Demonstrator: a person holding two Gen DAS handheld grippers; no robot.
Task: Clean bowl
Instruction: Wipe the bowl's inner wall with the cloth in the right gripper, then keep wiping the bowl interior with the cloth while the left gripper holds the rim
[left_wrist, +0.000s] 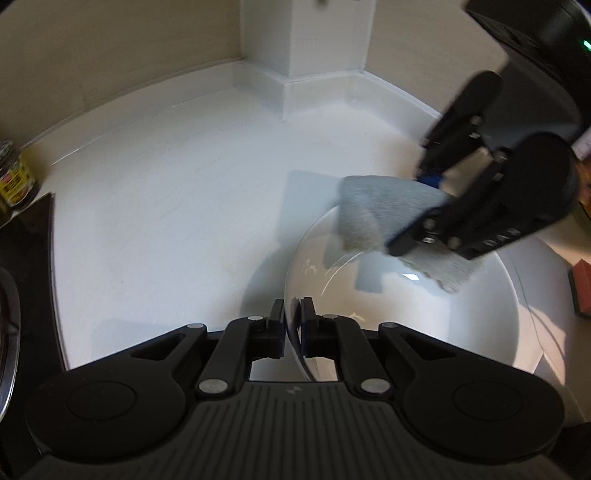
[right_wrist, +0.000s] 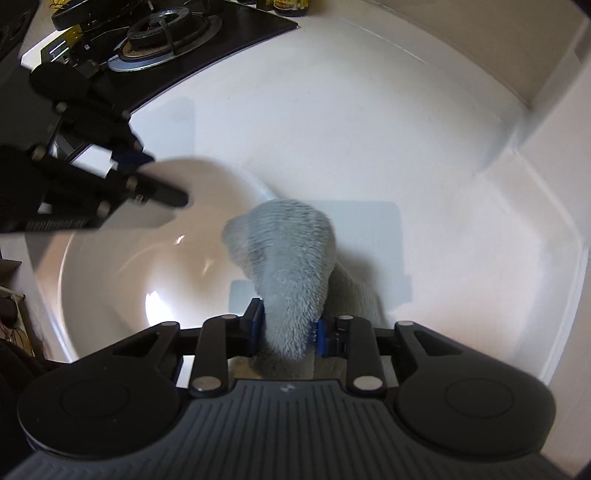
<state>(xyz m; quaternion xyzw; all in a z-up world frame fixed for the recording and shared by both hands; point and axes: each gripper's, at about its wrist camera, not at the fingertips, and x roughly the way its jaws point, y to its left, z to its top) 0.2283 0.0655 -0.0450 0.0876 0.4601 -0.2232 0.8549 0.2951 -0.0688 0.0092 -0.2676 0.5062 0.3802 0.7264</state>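
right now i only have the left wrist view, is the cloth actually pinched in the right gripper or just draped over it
Observer: Pinched. In the right wrist view the grey cloth sits between the right gripper's blue pads, bunched and sticking forward over the bowl.
Operator: what's on the left past the counter edge, i just see a dark slab
Observer: A black gas hob; its burner with pan supports shows at the top of the right wrist view.
Operator: is my left gripper on the rim
Observer: Yes, the left gripper is closed on the bowl's far rim from that side.
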